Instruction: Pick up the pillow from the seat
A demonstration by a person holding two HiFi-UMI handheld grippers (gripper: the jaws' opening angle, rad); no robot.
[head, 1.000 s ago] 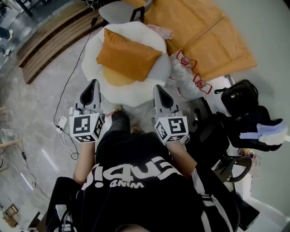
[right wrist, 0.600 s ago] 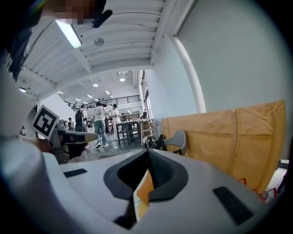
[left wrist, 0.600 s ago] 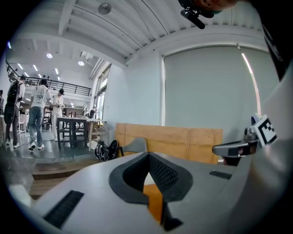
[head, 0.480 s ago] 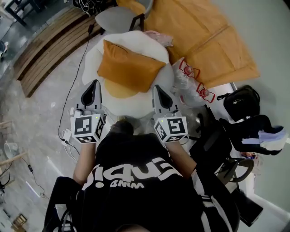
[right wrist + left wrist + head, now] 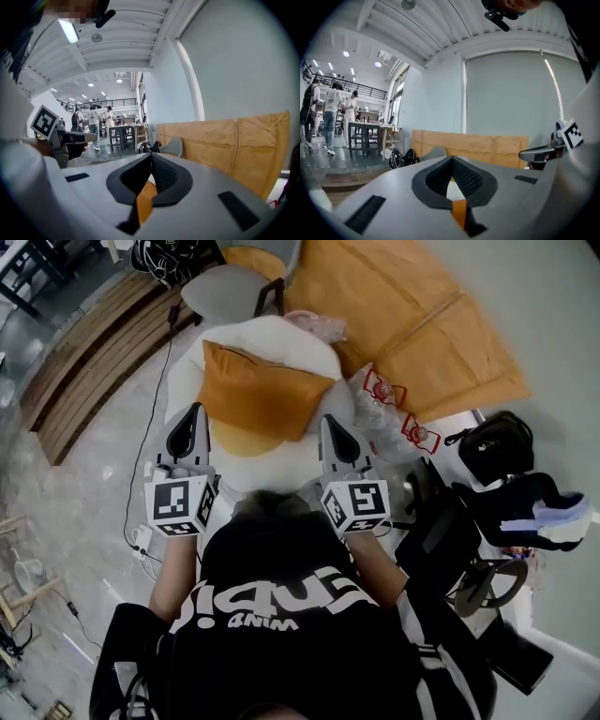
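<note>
An orange pillow [image 5: 258,390] lies tilted on a white round cushion seat [image 5: 281,336] with a yellow middle, straight ahead of me on the floor. My left gripper [image 5: 196,412] is shut and empty, its tip at the seat's left edge, just short of the pillow. Level with it on the other side, my right gripper [image 5: 329,422] is also shut and empty, near the seat's right edge. In the left gripper view the closed jaws [image 5: 452,160] leave only a sliver of orange and white below them. The right gripper view shows the same past its closed jaws [image 5: 151,155].
A grey chair [image 5: 230,282] stands behind the seat. Wooden boards [image 5: 412,324] lean at the back right. Plastic bags [image 5: 389,404] sit right of the seat, black bags [image 5: 497,442] farther right. A cable [image 5: 150,427] and power strip [image 5: 141,540] lie at left, by a wooden step [image 5: 84,352].
The seat and pillow have come nearer to both grippers as the person stepped forward. Both grippers stay shut, side by side.
</note>
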